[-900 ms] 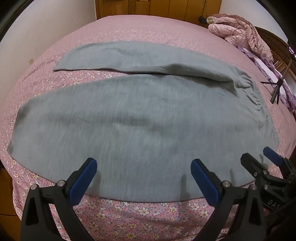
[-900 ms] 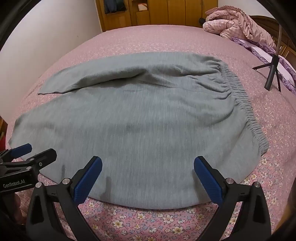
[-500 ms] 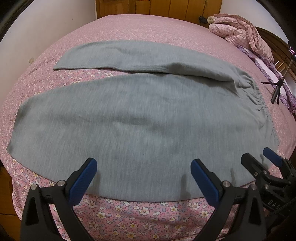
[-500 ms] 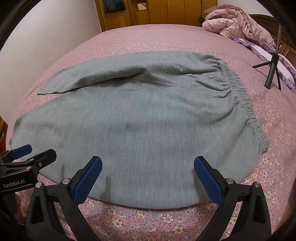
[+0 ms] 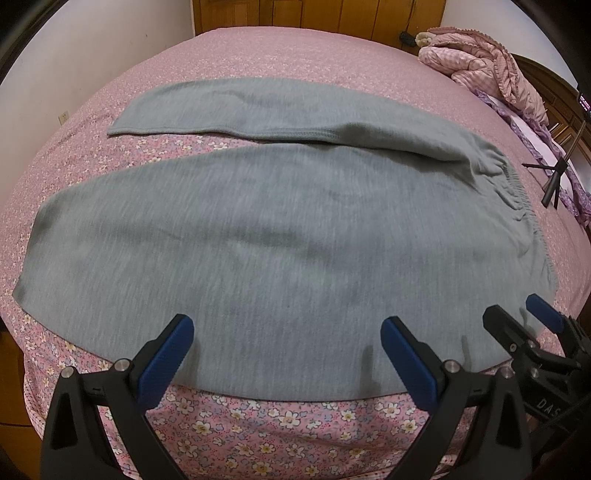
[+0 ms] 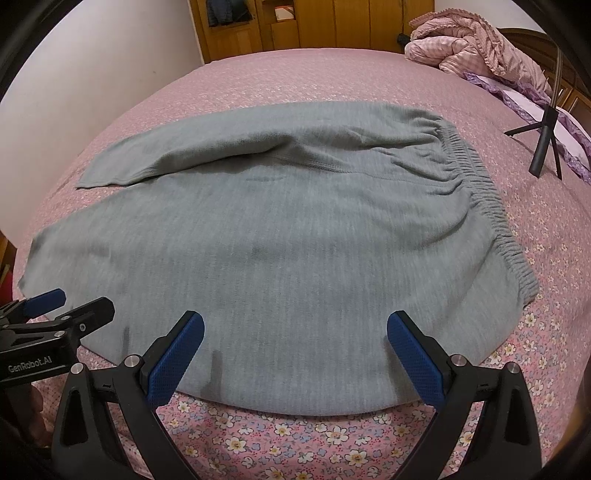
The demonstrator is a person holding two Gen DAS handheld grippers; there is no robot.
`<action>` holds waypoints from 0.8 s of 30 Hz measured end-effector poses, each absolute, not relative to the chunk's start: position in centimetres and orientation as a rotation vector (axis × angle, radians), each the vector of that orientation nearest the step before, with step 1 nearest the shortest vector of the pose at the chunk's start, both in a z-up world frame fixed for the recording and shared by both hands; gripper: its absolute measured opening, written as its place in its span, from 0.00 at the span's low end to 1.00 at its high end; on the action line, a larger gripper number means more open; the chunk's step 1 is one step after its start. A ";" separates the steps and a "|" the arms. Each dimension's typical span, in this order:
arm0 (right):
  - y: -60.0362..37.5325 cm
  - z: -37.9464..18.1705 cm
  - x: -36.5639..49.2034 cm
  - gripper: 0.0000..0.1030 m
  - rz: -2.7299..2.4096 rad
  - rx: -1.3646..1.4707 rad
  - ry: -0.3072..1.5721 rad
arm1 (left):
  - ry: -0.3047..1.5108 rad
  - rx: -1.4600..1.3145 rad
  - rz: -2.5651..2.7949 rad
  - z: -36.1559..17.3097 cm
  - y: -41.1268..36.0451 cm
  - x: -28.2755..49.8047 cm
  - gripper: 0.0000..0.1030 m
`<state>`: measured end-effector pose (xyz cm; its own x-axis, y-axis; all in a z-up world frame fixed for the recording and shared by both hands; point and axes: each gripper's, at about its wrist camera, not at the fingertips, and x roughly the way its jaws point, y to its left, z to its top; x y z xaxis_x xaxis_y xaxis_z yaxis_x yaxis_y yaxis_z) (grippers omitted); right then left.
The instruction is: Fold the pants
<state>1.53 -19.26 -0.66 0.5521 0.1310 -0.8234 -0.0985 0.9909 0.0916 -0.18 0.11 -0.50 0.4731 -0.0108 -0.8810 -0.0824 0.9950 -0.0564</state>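
Observation:
Grey pants [image 5: 258, 229] lie spread flat on the pink flowered bed, also in the right wrist view [image 6: 295, 229]. The waistband [image 6: 491, 206] is to the right and the two legs run left, the far leg [image 5: 229, 110] angled away. My left gripper [image 5: 286, 334] is open and empty, just above the near edge of the near leg. My right gripper [image 6: 295, 330] is open and empty above the near edge closer to the waist. Each gripper shows at the side of the other's view.
The bed [image 5: 295, 435] has a pink flowered sheet. A crumpled pink quilt [image 6: 476, 48] lies at the far right corner. A small black tripod [image 6: 543, 144] stands on the bed right of the waistband. Wooden cabinets [image 6: 295, 26] and a white wall are behind.
Both views have shifted slightly back from the pants. The pants have not moved and both grippers stay open.

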 end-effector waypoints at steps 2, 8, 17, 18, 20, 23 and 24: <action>-19.3 -0.7 1.5 0.99 0.137 0.035 0.974 | 1.080 -0.096 0.043 -0.5 0.1 -0.2 1.00; -19.3 -0.7 1.5 0.99 0.138 0.035 0.975 | 1.075 -0.094 0.048 -0.6 -0.2 -0.4 1.00; -19.2 -0.6 1.4 0.99 0.143 0.031 0.972 | 1.069 -0.105 0.040 -0.6 -0.2 -0.2 1.00; -19.2 -0.7 1.4 0.99 0.143 0.031 0.972 | 1.069 -0.107 0.041 -0.6 -0.2 -0.2 1.00; -19.2 -0.7 1.4 0.99 0.145 0.029 0.971 | 1.067 -0.111 0.039 -0.6 -0.2 -0.2 1.00; -19.2 -0.7 1.4 0.99 0.144 0.028 0.971 | 1.068 -0.106 0.040 -0.7 -0.2 -0.2 1.00; -19.2 -0.7 1.4 0.99 0.143 0.027 0.970 | 1.066 -0.109 0.036 -0.7 -0.2 -0.2 1.00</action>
